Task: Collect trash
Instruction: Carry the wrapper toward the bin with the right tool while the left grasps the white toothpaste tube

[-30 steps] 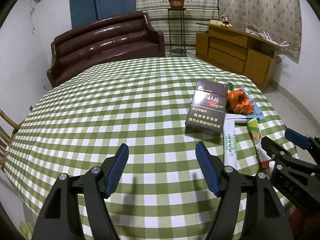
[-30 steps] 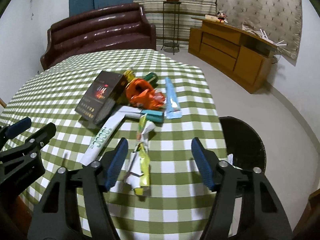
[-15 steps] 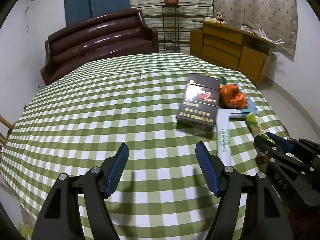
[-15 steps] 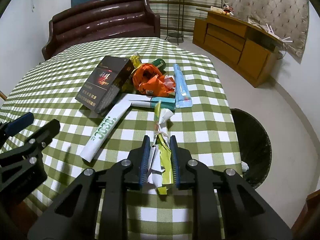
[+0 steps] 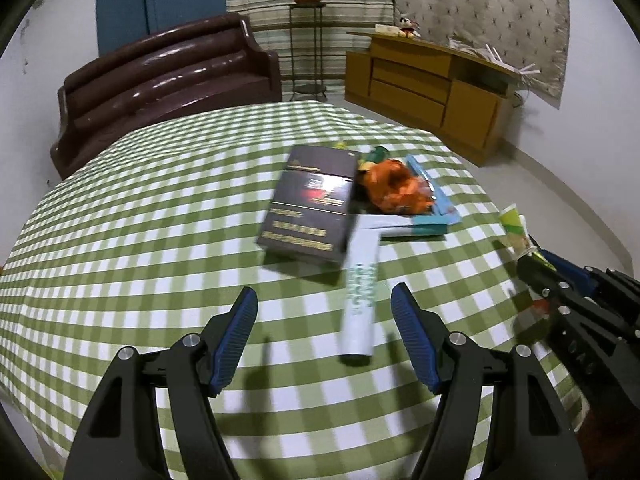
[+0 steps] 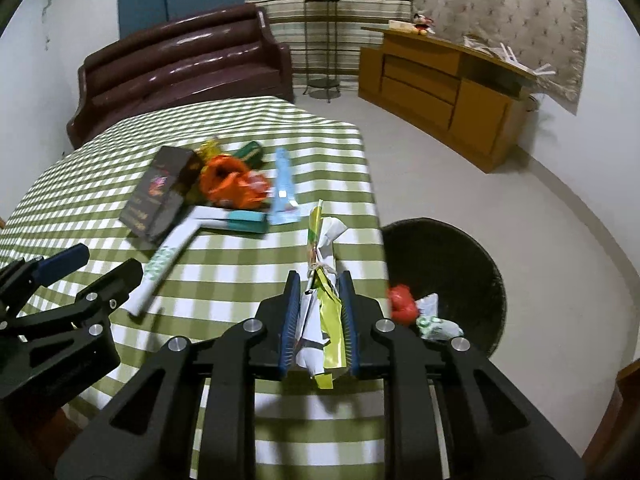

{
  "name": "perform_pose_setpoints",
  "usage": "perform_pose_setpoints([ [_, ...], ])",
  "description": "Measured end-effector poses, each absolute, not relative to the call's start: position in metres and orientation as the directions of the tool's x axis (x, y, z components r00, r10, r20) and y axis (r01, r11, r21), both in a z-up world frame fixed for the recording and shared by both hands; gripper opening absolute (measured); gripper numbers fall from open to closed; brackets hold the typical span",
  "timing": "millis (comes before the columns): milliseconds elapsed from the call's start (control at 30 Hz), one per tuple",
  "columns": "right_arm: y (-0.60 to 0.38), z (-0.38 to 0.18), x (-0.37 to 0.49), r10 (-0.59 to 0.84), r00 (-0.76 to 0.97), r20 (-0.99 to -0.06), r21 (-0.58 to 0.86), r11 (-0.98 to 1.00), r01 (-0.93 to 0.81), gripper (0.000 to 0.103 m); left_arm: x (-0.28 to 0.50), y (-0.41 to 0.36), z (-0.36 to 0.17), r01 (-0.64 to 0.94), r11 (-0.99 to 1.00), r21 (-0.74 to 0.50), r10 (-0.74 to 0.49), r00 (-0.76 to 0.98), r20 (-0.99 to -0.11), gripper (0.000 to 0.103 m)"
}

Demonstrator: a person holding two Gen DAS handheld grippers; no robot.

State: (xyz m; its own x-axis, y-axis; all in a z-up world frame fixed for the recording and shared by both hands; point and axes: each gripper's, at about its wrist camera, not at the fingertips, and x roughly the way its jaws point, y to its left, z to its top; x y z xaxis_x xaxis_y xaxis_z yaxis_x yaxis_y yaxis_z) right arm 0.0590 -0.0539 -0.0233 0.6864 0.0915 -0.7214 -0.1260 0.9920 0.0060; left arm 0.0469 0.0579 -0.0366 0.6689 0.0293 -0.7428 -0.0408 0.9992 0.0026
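My right gripper (image 6: 319, 280) is shut on a crumpled yellow-green and white wrapper (image 6: 322, 248), held just above the right edge of the green checked table (image 5: 140, 220). The left wrist view shows that wrapper (image 5: 514, 224) sticking up from the right gripper (image 5: 536, 264). More trash lies in a heap: a dark carton (image 5: 310, 208), an orange bag (image 5: 394, 192), a long white pack (image 5: 360, 300) and a blue wrapper (image 6: 282, 188). My left gripper (image 5: 323, 292) is open over the cloth, with the white pack's near end just inside its right finger.
A black bin (image 6: 460, 248) stands on the floor right of the table, with red and white scraps (image 6: 402, 300) inside. A brown sofa (image 5: 160, 80) and a wooden sideboard (image 5: 432, 84) stand beyond the table. The near tablecloth is bare.
My right gripper closed on the wrapper, then carried it right to the table's edge by the bin. My left gripper, still open, shifted right towards the white pack.
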Motion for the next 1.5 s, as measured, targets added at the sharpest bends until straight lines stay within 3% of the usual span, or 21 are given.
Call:
perform_pose_setpoints([
  [167, -0.068, -0.027, 0.06, 0.089, 0.685, -0.723, 0.021, 0.994, -0.106, 0.02, 0.059, 0.05, -0.049, -0.02, 1.0, -0.017, -0.001, 0.622, -0.783, 0.062],
  [500, -0.077, -0.032, 0.061, 0.1, 0.68, -0.727, 0.04, 0.994, -0.104, 0.02, 0.062, 0.04, -0.054, 0.028, 0.999, -0.029, -0.04, 0.616, -0.787, 0.019],
  [1167, -0.096, -0.024, 0.061, 0.063, 0.711, -0.701, 0.025, 0.998, -0.064, 0.02, 0.037, 0.025, -0.03, 0.079, 0.995, -0.054, -0.094, 0.692, -0.716, 0.015],
  [1500, -0.133, -0.015, 0.069, -0.01, 0.735, -0.678, 0.01, 1.0, 0.023, 0.02, 0.063, -0.016, -0.015, 0.158, 0.986, -0.054, -0.152, 0.723, -0.674, 0.015],
])
